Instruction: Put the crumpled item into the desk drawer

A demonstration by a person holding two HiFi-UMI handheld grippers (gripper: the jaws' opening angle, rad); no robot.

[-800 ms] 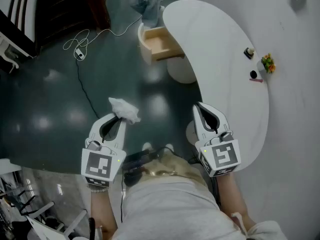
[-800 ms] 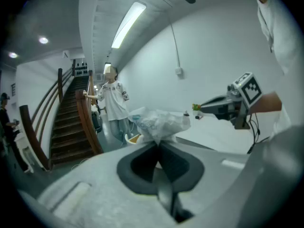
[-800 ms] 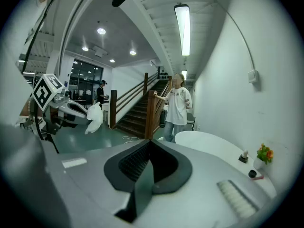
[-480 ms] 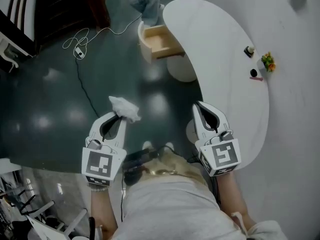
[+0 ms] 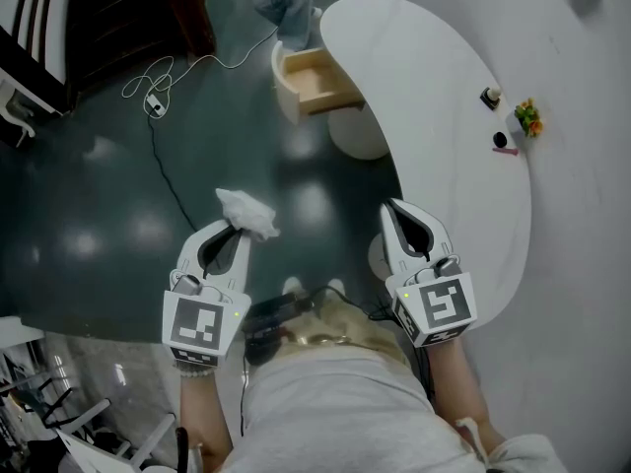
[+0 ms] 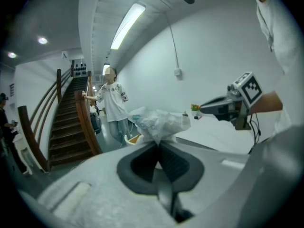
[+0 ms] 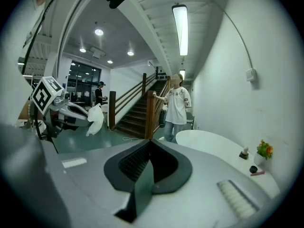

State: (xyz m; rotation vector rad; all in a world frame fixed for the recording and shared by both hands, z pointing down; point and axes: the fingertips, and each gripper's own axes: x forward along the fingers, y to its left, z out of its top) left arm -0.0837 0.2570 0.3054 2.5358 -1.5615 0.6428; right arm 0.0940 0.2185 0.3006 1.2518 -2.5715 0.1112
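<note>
My left gripper (image 5: 233,233) is shut on a crumpled white plastic item (image 5: 247,214), held above the dark green floor; the same crumpled item (image 6: 159,122) bulges out past the jaw tips in the left gripper view. My right gripper (image 5: 397,213) hangs shut and empty over the near edge of the white curved desk (image 5: 444,116). The desk drawer (image 5: 314,82) stands pulled open at the desk's far left end, its wooden inside bare. From the right gripper view the left gripper (image 7: 71,111) and its crumpled item (image 7: 95,119) show at the left.
A small dark object (image 5: 490,97), a tiny potted plant (image 5: 528,118) and a black cap (image 5: 501,141) sit at the desk's right rim. A white cable (image 5: 173,72) trails over the floor. A person (image 6: 112,104) stands by a wooden staircase (image 6: 66,127) beyond the desk.
</note>
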